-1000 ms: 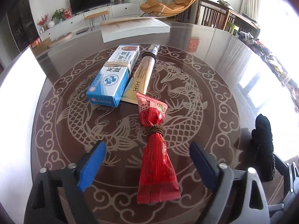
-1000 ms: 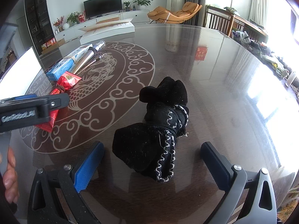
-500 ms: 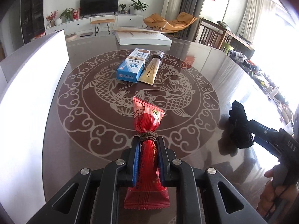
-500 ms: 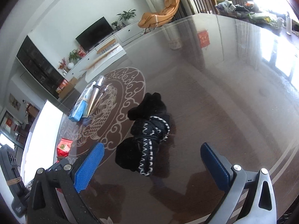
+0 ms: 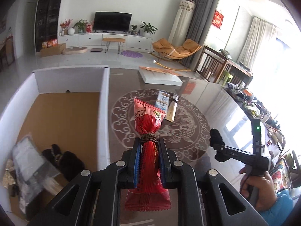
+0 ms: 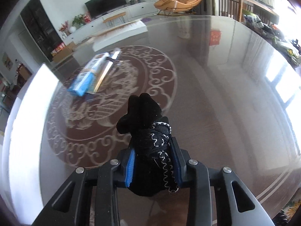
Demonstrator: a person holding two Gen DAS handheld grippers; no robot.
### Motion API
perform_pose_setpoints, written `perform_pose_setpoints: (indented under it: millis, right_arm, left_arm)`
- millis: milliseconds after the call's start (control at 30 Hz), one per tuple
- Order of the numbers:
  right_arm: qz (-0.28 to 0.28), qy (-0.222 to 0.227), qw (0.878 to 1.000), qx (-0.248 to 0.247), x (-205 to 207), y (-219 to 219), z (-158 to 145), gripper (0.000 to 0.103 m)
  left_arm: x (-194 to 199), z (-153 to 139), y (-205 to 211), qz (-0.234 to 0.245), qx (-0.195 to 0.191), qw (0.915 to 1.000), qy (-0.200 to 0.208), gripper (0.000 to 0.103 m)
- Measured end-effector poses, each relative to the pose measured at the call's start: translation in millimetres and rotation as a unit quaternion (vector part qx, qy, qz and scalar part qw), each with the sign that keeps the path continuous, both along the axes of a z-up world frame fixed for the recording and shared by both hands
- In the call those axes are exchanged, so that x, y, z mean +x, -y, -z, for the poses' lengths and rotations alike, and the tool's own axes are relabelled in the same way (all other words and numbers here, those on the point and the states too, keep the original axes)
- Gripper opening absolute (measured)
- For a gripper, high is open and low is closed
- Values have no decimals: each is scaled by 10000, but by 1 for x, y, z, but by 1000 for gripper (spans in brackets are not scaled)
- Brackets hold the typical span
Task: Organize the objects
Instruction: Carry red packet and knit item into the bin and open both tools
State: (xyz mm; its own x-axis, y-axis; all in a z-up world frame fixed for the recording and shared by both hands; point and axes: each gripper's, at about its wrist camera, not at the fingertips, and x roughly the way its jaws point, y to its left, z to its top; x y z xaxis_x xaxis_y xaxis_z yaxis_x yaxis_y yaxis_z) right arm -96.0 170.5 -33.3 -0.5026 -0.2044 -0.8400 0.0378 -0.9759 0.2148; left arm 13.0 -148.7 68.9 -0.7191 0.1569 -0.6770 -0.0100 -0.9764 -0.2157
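A red snack packet [image 5: 148, 150] is clamped in the left tool [image 5: 149, 162] beside the white box [image 5: 104, 101], while the right tool [image 6: 153, 162] is closing on a black sock bundle [image 6: 148, 135]

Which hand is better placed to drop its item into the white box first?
Left. The left gripper already holds the red snack packet lifted beside the white box. The right gripper, closing on the black sock bundle, sits farther from it, over the table.
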Motion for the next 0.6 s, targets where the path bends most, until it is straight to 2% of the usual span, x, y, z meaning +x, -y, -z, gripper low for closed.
perform_pose_setpoints:
  millis: [67, 133, 233, 300, 400, 433, 500, 533, 567, 600]
  right_arm:
    - [-495, -222, 9981, -299, 12, 35, -29, 34]
    - [-1112, -338, 9904, -741, 24, 80, -59, 34]
    - [-2133, -244, 9651, -1502, 44, 155, -90, 34]
    - [-2738, -114, 9470, -1679, 61, 207, -97, 34]
    - [-3386, 190, 9255, -1687, 85, 273, -83, 37]
    - [-3526, 258, 9214, -1614, 90, 290, -76, 48]
    - [-3607, 376, 9203, -1469, 96, 308, -62, 68]
    - [-3545, 306, 9235, -1431, 97, 308, -60, 69]
    - [-3472, 165, 9272, -1398, 97, 303, -60, 69]
    - [-3385, -7, 9306, -1389, 96, 294, -63, 70]
  left_arm:
    - [11, -2, 34, -373, -216, 9990, 75, 17]
    - [20, 0, 67, -747, -378, 9963, 205, 17]
    - [32, 10, 108, -1249, -532, 9898, 428, 17]
    - [39, 17, 127, -1474, -506, 9863, 546, 17]
    - [45, 31, 143, -1698, -601, 9801, 835, 18]
    - [47, 36, 147, -1784, -672, 9769, 967, 22]
    - [46, 45, 147, -1851, -744, 9732, 1146, 47]
    - [47, 46, 145, -1861, -754, 9730, 1142, 67]
    - [50, 45, 143, -1875, -774, 9736, 1048, 76]
    - [51, 43, 138, -1887, -816, 9743, 918, 76]
